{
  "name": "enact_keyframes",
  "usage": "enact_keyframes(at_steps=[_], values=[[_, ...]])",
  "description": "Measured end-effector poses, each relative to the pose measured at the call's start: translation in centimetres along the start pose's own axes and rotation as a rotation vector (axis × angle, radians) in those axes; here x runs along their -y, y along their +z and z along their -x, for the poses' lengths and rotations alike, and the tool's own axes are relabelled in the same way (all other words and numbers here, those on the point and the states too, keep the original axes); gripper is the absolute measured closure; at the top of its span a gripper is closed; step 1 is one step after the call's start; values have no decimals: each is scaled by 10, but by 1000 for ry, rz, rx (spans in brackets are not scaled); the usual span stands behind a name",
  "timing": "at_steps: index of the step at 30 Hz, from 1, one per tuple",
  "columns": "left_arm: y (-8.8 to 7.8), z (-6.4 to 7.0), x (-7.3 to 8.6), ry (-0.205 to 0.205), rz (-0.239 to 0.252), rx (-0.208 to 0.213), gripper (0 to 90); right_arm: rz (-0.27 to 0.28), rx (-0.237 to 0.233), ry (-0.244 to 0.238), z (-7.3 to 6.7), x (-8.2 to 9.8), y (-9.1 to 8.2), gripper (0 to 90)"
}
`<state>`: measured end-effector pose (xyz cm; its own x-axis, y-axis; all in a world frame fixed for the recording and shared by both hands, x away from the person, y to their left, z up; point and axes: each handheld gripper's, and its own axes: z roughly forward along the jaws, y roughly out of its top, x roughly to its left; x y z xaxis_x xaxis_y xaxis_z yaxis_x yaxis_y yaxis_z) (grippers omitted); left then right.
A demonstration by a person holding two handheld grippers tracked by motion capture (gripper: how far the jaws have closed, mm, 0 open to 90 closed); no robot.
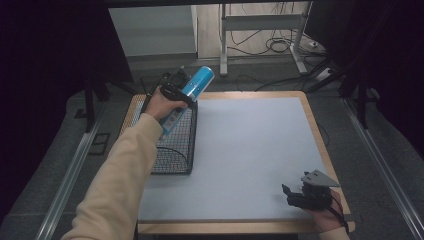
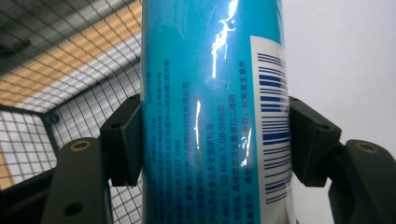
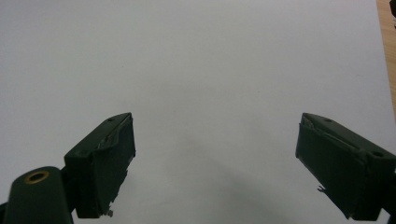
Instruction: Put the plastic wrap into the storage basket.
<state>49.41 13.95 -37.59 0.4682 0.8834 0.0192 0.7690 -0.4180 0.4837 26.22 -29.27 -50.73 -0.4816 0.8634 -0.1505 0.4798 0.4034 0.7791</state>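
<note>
Gripping one blue can (image 2: 212, 112), left claw (image 2: 215, 140) above one wire basket (image 1: 175, 145).

A lab: black curtains (image 1: 45, 60), floor cables (image 1: 272, 45), metal rails (image 1: 67, 180).

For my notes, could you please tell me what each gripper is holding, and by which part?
The left gripper clamps the blue can across its middle, over the wire basket. The right gripper holds nothing.

Wooden-edged tabletop (image 1: 312, 131), square, covered by a light grey mat (image 1: 250, 150). Grey carpeted floor (image 1: 380, 200) around it. White metal desk frame (image 1: 260, 25) beyond, with black cables (image 1: 280, 45) tangled beneath. Silver floor rails (image 1: 65, 185) on both sides.
</note>
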Motion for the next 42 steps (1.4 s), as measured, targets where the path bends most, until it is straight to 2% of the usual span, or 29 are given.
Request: enact_keyframes(at_steps=[4, 9, 12, 17, 21, 23, 27, 30, 38, 42], values=[[10, -3, 5, -19, -14, 4, 314, 0, 1, 2, 0, 0, 0, 120], [21, -5, 8, -9, -36, -2, 313, -5, 2, -1, 0, 0, 1, 120], [26, -5, 9, -6, -46, -19, 313, -3, 5, -1, 0, 0, 1, 120], [30, -8, 10, -8, -45, -12, 313, -4, 7, 0, 0, 0, 0, 120], [38, -10, 13, -8, -76, -51, 312, -8, 0, -5, -1, 1, 1, 120], [44, -10, 15, 0, -87, -96, 313, -8, 1, -5, -1, 0, 1, 120], [52, -13, 19, -6, -106, -104, 313, -10, 1, -3, 0, 1, 1, 120], [58, -12, 19, 13, -133, -126, 311, -11, 0, -6, -1, 1, 2, 120], [59, -11, 18, 29, -123, -142, 303, -11, 0, -7, -2, 1, 1, 120], [59, -12, 20, 11, -100, -127, 294, -12, 0, -11, -2, 0, 1, 120]])
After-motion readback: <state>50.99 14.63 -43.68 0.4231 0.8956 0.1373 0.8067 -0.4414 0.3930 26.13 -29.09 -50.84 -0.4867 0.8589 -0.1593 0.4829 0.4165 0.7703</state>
